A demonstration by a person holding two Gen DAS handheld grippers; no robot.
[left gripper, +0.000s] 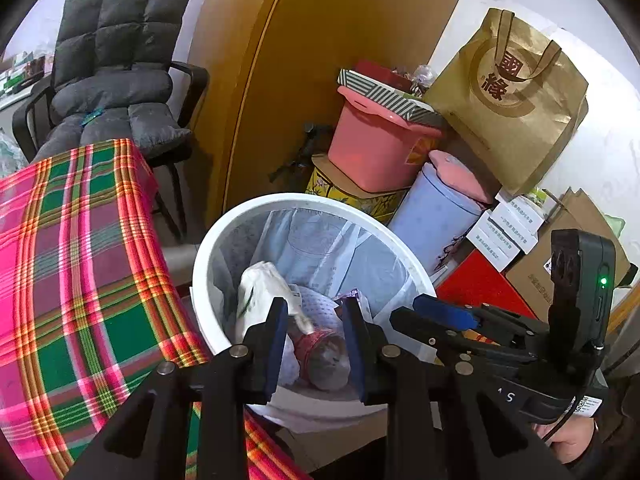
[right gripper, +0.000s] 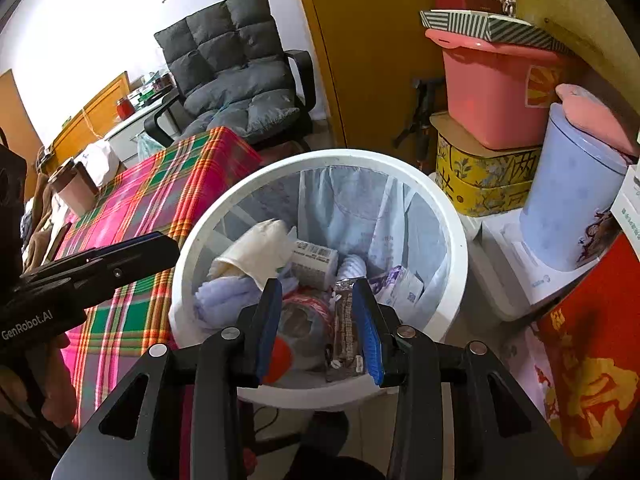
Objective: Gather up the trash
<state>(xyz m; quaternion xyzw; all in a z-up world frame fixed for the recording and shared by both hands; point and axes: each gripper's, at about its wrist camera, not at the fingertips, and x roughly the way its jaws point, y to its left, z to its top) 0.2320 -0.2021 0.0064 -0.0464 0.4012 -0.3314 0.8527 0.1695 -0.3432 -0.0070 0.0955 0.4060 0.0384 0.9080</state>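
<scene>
Both tongs, left (left gripper: 316, 344) and right (right gripper: 320, 328), I hold spread above the white bin (left gripper: 208, 248), pinching nothing I can see, so that whatever leaves them falls inside. A brown wrapper (right gripper: 346, 332) lies against the right tongs' inner pad; whether it touches I cannot tell. Collected trash (right gripper: 256, 252) fills the liner. The plaid-covered bench (left gripper: 80, 260) adjoins the bin.
</scene>
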